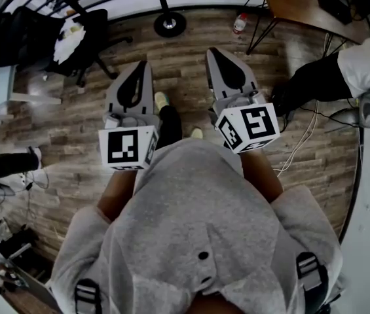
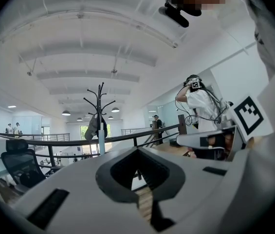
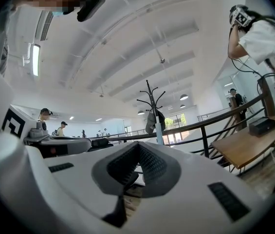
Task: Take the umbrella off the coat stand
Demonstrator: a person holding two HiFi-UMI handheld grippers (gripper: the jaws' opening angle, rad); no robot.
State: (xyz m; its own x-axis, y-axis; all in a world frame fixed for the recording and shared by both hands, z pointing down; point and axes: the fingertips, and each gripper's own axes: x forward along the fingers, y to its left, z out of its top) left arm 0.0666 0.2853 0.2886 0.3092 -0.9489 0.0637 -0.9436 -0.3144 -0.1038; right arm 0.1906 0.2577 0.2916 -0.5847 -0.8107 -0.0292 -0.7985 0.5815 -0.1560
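The black coat stand (image 2: 100, 108) rises far ahead by the railing, and a dark folded umbrella (image 2: 93, 126) hangs from its hooks. In the right gripper view the coat stand (image 3: 153, 104) is equally distant, with the umbrella (image 3: 151, 122) on it. In the head view a round black base (image 1: 169, 23) with a pole stands on the wood floor ahead. My left gripper (image 1: 144, 65) and right gripper (image 1: 212, 51) are held level side by side, both well short of the stand. The jaws of each meet at the tips with nothing between them.
A black office chair (image 1: 80, 38) stands to the left ahead, and a wooden desk (image 1: 302, 5) to the right. Another person (image 2: 200, 106) with a headset stands at the right. A bottle (image 1: 240, 23) and cables (image 1: 302, 136) lie on the floor. A black railing (image 2: 127, 138) runs across.
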